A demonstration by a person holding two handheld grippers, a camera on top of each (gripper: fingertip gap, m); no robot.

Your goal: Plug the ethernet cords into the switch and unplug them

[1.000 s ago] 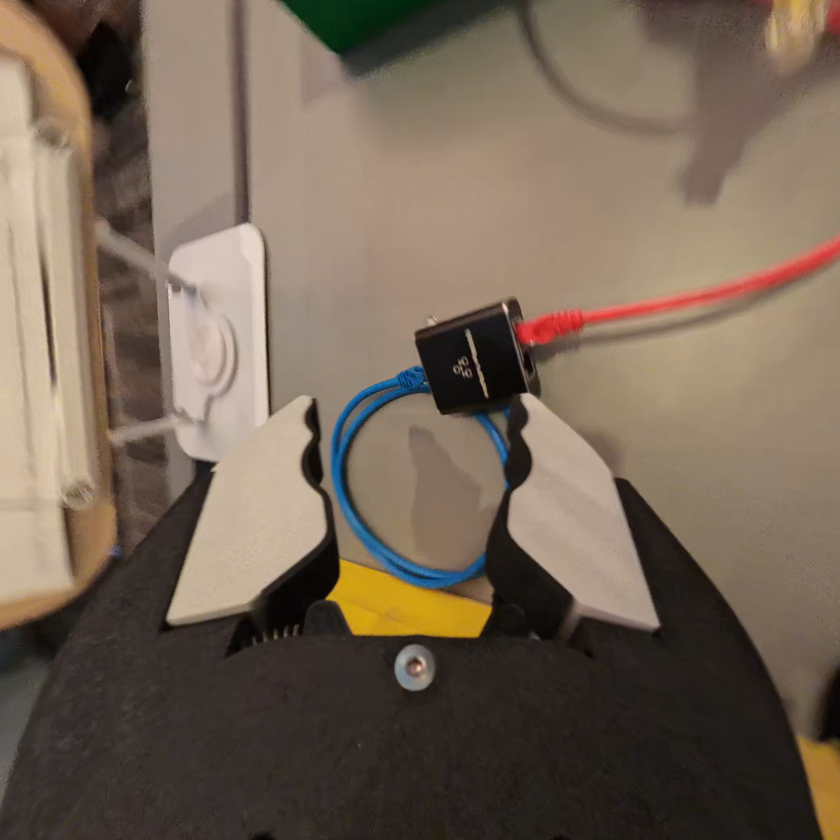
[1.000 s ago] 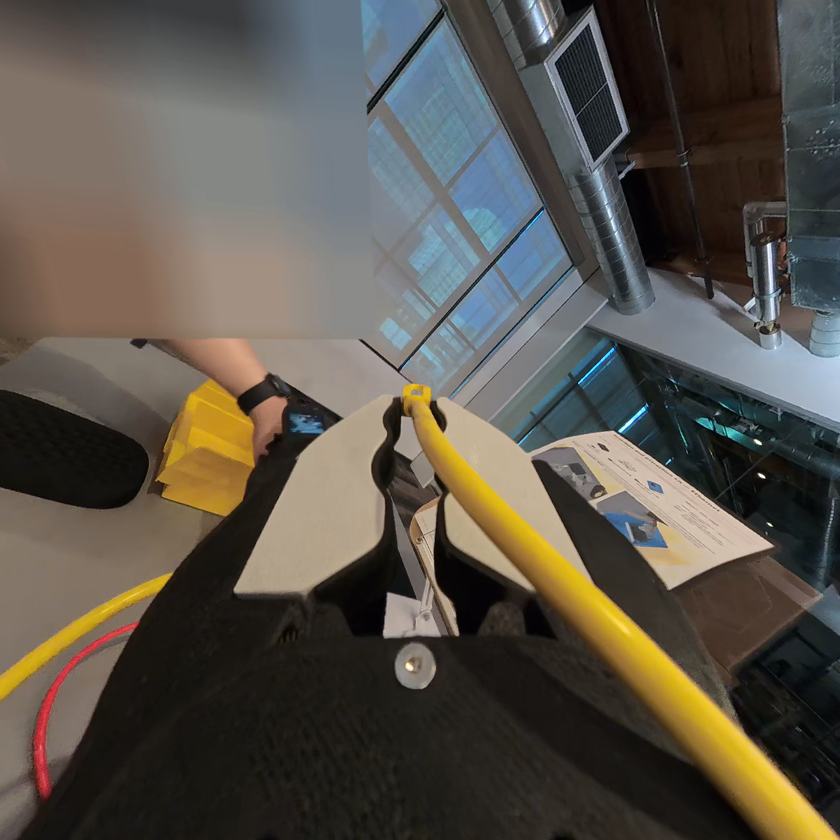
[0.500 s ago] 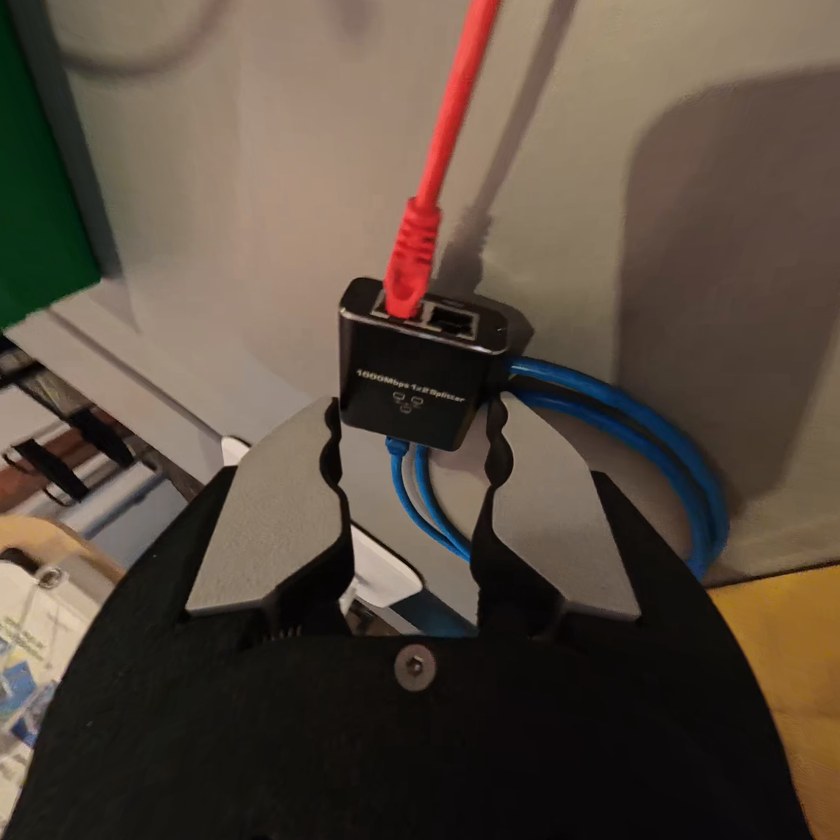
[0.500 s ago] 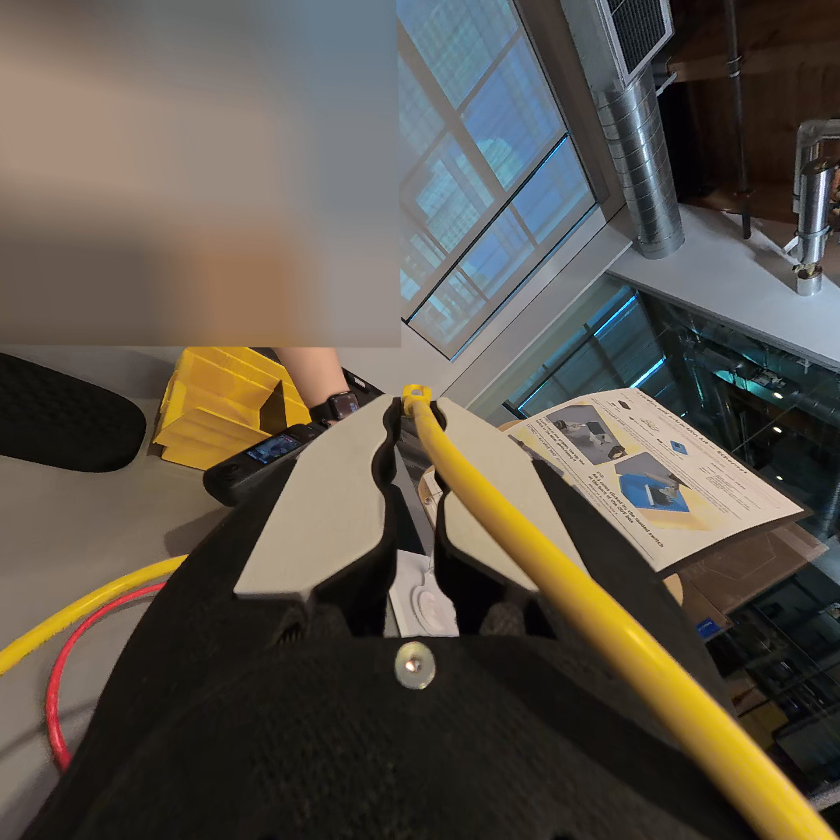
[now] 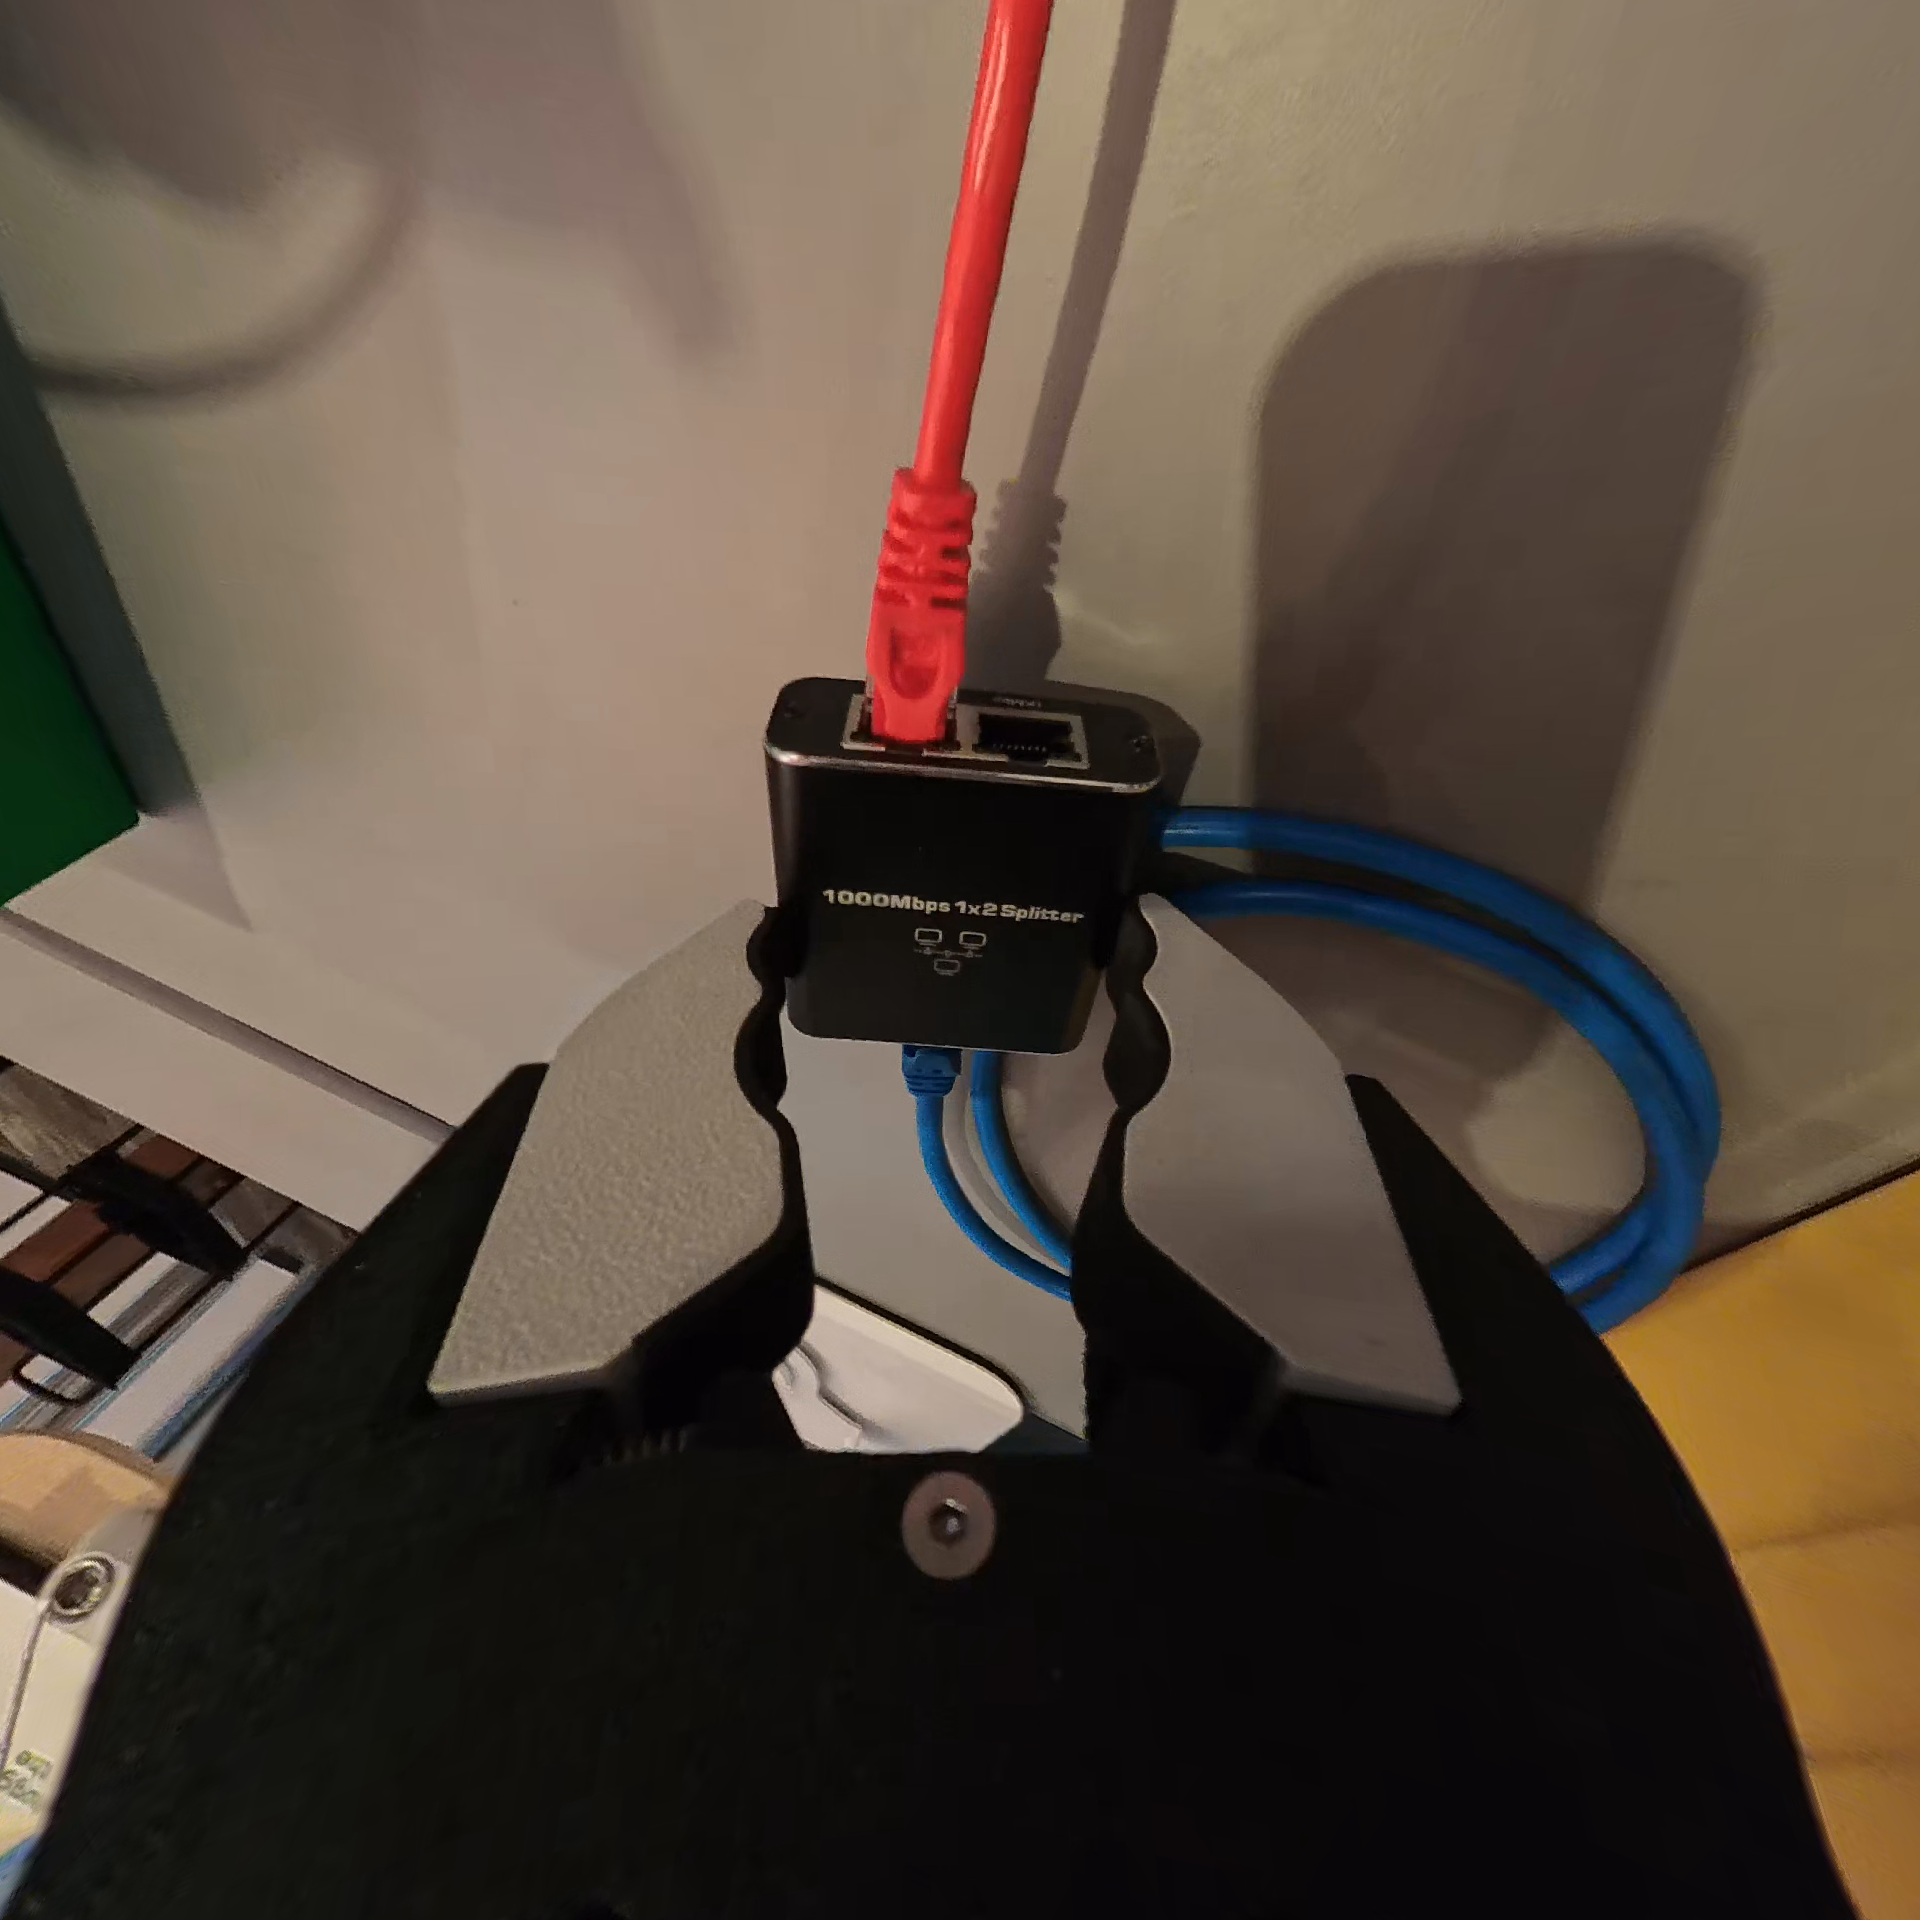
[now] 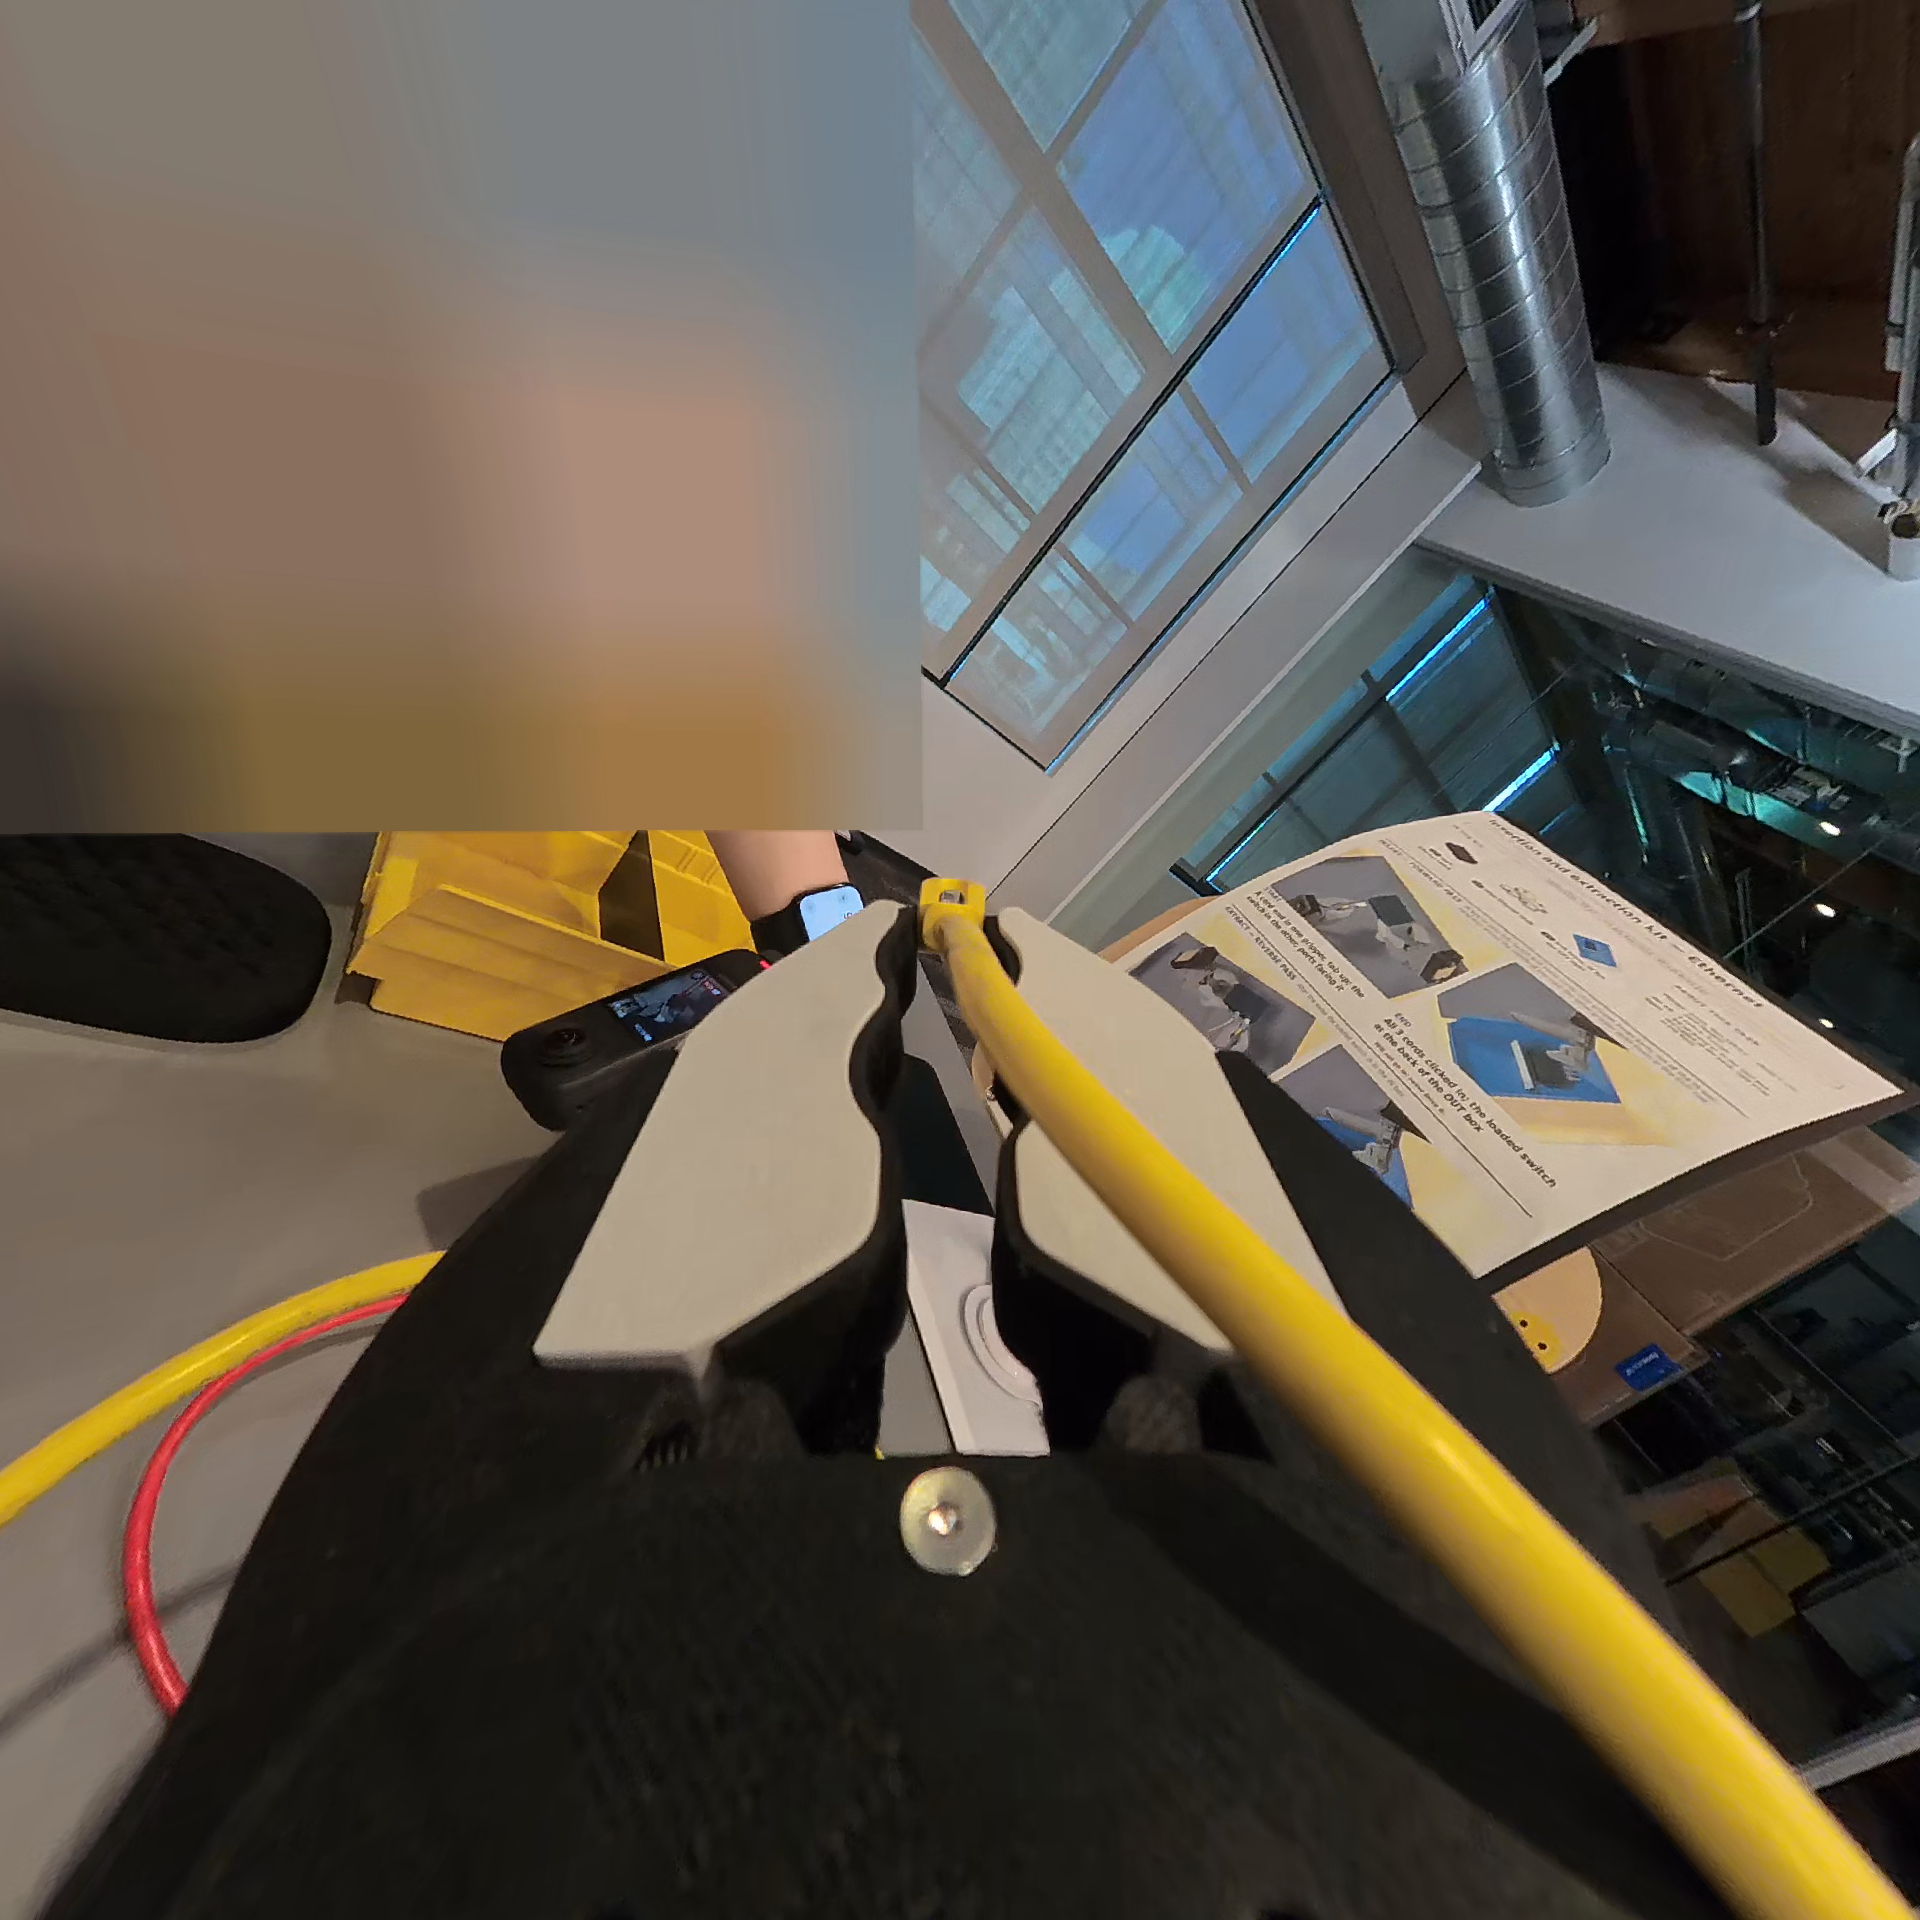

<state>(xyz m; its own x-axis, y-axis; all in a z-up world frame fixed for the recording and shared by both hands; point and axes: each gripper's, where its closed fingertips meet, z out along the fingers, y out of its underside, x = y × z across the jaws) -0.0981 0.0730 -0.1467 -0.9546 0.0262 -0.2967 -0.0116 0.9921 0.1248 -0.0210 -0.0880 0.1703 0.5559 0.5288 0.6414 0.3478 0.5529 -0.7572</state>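
In the left wrist view my left gripper (image 5: 945, 945) is shut on the black switch box (image 5: 951, 883), both pads pressing its lower sides. A red ethernet cord (image 5: 971, 312) is plugged into the box's left top port; the right port (image 5: 1029, 736) beside it is empty. A coiled blue cord (image 5: 1538, 1039) is plugged into the box's underside and loops to the right. In the right wrist view my right gripper (image 6: 948, 920) is shut on the plug end of a yellow ethernet cord (image 6: 1247, 1257), whose plug (image 6: 943, 896) pokes out past the fingertips, raised above the table.
A yellow bin (image 6: 540, 925), a small black camera (image 6: 623, 1023) and a person's wrist with a watch (image 6: 821, 909) lie beyond my right gripper. A printed instruction sheet (image 6: 1507, 1018) stands at right. Yellow and red cord loops (image 6: 166, 1455) lie on the grey table. A green box (image 5: 52, 707) is at left. Across from one pair of fingers to the other is roughly 35 cm.
My left gripper swung round to the switch box and its pads closed on the box's sides. My right gripper kept its hold on the yellow cord and shifted a little.
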